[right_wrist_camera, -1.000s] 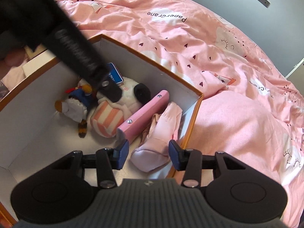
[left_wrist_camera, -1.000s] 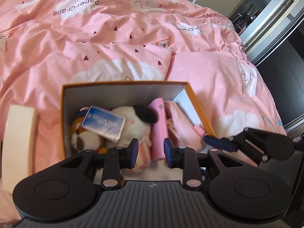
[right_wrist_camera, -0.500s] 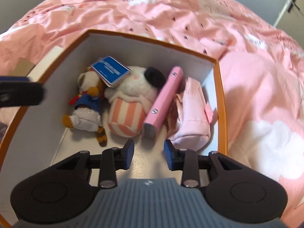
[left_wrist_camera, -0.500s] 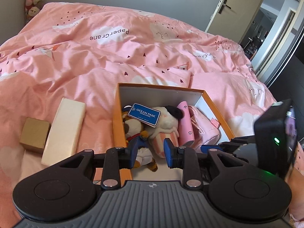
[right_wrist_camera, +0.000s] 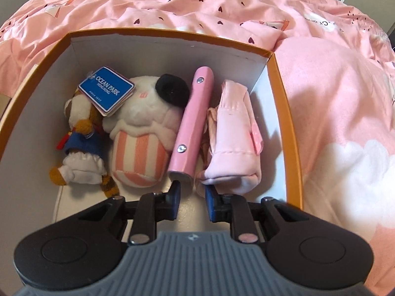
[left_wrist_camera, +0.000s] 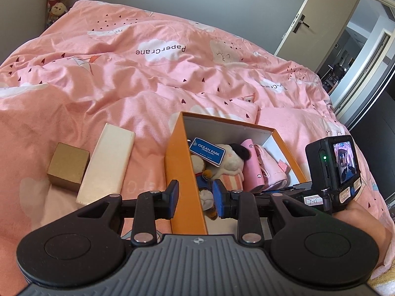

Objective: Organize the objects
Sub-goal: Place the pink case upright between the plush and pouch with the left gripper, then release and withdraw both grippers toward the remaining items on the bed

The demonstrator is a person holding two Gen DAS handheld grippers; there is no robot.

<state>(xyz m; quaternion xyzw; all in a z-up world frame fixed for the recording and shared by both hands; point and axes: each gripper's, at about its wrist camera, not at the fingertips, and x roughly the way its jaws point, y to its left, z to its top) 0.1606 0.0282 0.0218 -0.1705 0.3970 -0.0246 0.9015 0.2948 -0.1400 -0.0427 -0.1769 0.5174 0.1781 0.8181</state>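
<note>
An orange box (left_wrist_camera: 181,162) with white inside walls (right_wrist_camera: 170,49) sits on the pink bed. In it lie a brown plush in blue clothes (right_wrist_camera: 81,145), a striped cupcake plush (right_wrist_camera: 143,133) with a blue Ocean Park tag (right_wrist_camera: 106,92), a pink case (right_wrist_camera: 193,120) and a pink pouch (right_wrist_camera: 232,143). My left gripper (left_wrist_camera: 195,198) is open and empty, its fingers either side of the box's left wall. My right gripper (right_wrist_camera: 191,201) is open and empty inside the box, just short of the pink case's near end. It also shows in the left wrist view (left_wrist_camera: 333,170).
Left of the box on the duvet (left_wrist_camera: 123,74) lie a cream block (left_wrist_camera: 107,165) and a brown cardboard cube (left_wrist_camera: 68,166). Plush toys (left_wrist_camera: 58,2) sit by the wall at the far left. A door (left_wrist_camera: 321,12) stands open at the right.
My left gripper has pulled back, up and left, from inside the box to over its left wall. My right gripper has narrowed and swung to face the pink case.
</note>
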